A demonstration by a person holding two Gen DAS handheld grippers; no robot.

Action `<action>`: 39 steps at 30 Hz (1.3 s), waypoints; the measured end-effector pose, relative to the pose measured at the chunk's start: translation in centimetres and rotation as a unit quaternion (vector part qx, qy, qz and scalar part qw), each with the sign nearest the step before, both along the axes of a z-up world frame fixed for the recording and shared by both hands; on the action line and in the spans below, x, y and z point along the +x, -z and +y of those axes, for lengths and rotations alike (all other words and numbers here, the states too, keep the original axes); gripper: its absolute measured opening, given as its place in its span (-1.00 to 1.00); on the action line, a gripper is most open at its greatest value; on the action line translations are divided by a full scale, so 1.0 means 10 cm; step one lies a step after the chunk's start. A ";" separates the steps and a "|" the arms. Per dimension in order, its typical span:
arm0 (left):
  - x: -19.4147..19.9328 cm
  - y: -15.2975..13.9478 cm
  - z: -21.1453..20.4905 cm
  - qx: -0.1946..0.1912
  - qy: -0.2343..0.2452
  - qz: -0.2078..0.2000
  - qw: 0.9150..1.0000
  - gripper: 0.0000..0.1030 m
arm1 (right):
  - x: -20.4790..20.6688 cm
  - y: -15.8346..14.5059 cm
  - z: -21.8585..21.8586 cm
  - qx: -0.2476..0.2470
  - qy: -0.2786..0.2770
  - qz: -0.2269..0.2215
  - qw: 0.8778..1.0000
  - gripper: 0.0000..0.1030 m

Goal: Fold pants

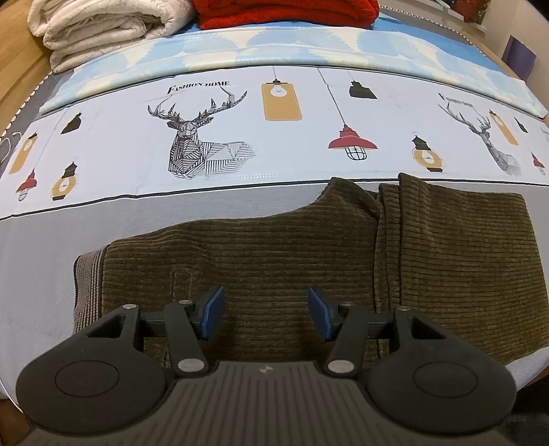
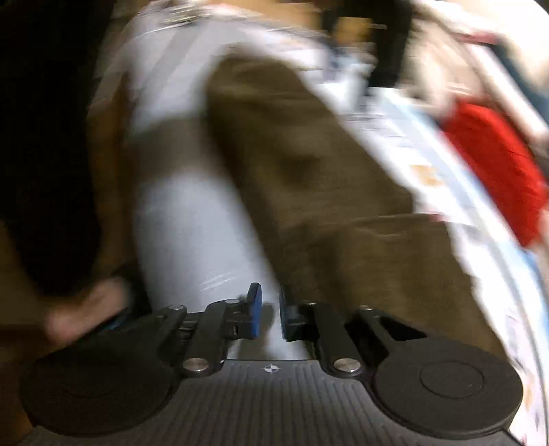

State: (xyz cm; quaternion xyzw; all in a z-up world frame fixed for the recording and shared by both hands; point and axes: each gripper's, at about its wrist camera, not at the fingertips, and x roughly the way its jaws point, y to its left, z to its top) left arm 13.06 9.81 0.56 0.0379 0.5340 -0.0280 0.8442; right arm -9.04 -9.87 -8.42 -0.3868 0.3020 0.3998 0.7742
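Olive-brown corduroy pants (image 1: pixel 274 254) lie flat on the bed sheet, waistband with a striped lining at the left, a folded-over layer at the right. My left gripper (image 1: pixel 266 314) is open and empty, its blue pads just above the near part of the pants. The right wrist view is blurred by motion. In it the pants (image 2: pixel 308 178) stretch away across the sheet. My right gripper (image 2: pixel 270 310) has its blue pads a narrow gap apart with nothing between them, over the pale sheet beside the pants' near edge.
The printed bed sheet (image 1: pixel 240 144) with deer and lamp pictures covers the bed. A folded white blanket (image 1: pixel 103 27) and a red blanket (image 1: pixel 288 13) lie at the far side; the red blanket (image 2: pixel 497 164) shows at the right. The wooden bed edge (image 1: pixel 13 68) runs at the left.
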 end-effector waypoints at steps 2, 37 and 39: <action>0.00 0.00 -0.02 -0.001 0.000 0.000 1.000 0.15 | -0.14 -0.03 -0.10 -0.014 -0.032 -0.012 0.999 -0.80; 0.43 0.37 -1.00 -0.158 -0.013 0.087 0.983 0.22 | 1.20 -0.40 -3.06 0.356 0.541 0.160 0.745 -0.68; 0.48 0.36 -1.09 -0.166 -0.009 0.085 0.982 0.23 | 1.15 -0.44 -3.31 0.336 0.565 0.135 0.742 -0.68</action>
